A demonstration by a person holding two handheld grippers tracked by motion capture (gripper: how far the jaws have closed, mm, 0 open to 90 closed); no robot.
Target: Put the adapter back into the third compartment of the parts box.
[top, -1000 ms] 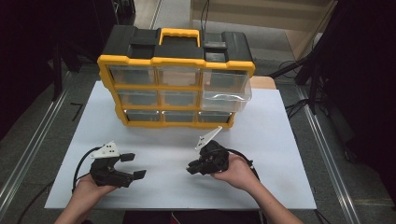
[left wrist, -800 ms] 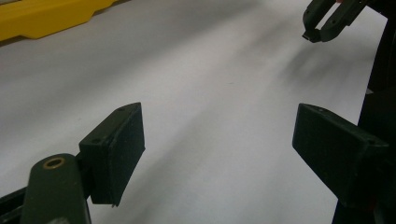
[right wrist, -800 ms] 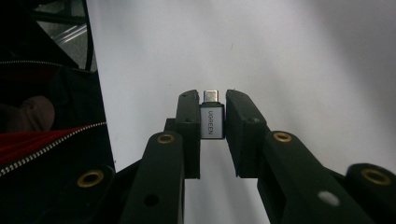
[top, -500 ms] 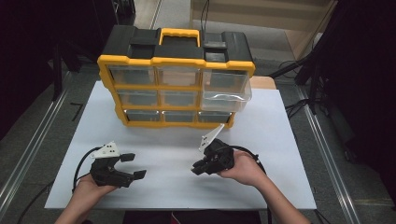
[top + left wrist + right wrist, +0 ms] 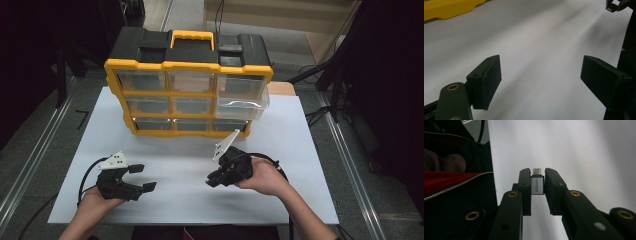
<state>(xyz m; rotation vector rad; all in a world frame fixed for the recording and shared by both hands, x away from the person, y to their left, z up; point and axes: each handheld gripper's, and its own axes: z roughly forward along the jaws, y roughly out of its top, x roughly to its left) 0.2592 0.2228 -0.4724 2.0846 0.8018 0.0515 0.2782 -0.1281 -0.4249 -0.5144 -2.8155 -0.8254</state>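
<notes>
Adapter [image 5: 537,185], a small grey USB plug piece, is carried clamped in the right hand-held gripper [image 5: 538,178], low and right of centre in the high view.

The yellow-and-black drawer organiser [image 5: 187,80] stands at the upper middle of the white desk [image 5: 300,150], one clear drawer [image 5: 242,102] on its right pulled out. The left hand-held gripper [image 5: 140,177] rests lower left, jaws wide apart and empty. Likely next: lift the adapter to the pulled-out drawer and release over it.
</notes>
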